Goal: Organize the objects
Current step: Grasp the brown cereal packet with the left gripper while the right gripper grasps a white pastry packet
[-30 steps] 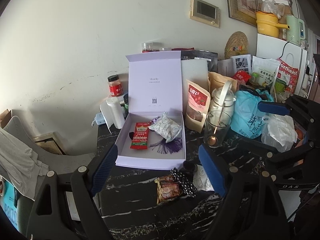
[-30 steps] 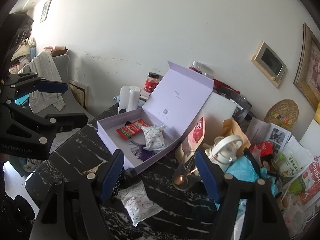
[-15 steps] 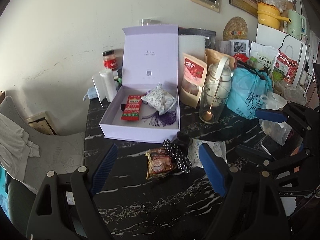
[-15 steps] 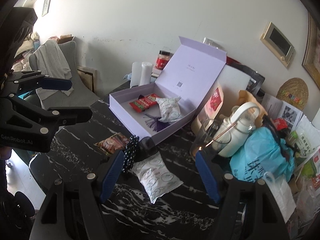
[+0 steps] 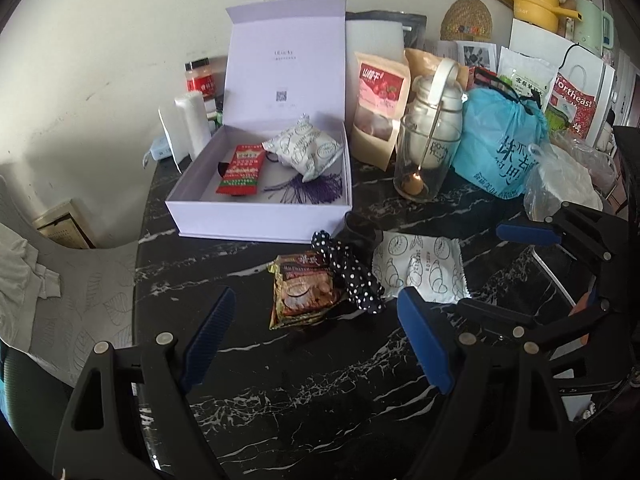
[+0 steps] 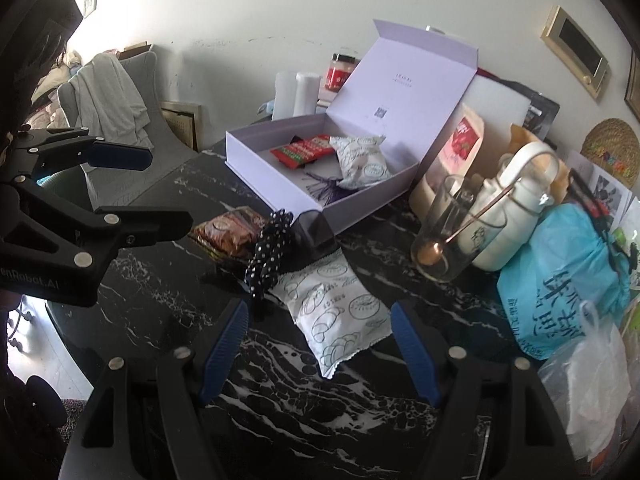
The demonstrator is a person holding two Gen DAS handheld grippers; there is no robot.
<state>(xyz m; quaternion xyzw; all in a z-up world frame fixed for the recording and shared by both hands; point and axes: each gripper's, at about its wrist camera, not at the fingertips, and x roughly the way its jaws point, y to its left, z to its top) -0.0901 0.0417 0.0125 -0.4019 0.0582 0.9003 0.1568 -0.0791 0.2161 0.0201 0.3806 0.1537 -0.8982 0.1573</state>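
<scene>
An open lilac box (image 5: 256, 220) (image 6: 276, 196) stands on the black marble table (image 5: 280, 392). It holds a red packet (image 5: 241, 170), a white snack bag (image 5: 306, 148) and a purple tassel (image 5: 316, 192). In front of it lie a brown snack packet (image 5: 302, 294) (image 6: 230, 234), a black polka-dot scrunchie (image 5: 352, 270) (image 6: 268, 252), a small dark object (image 6: 314, 234) and a flat white pastry bag (image 5: 420, 266) (image 6: 334, 312). My left gripper (image 5: 316, 338) is open, just short of the brown packet. My right gripper (image 6: 320, 350) is open, just short of the white pastry bag.
A glass with a spoon (image 5: 424, 160) (image 6: 452, 232), a white kettle-like jar (image 6: 516, 208), a blue bag (image 5: 500, 148) (image 6: 568, 280), food pouches (image 5: 380, 108) and clear plastic bags (image 6: 592, 392) crowd the right side. A grey chair (image 6: 120, 120) stands to the left of the table.
Both grippers have pulled back and tilted down, so the loose items in front of the box now sit nearer the middle of each view. Both stay open and empty.
</scene>
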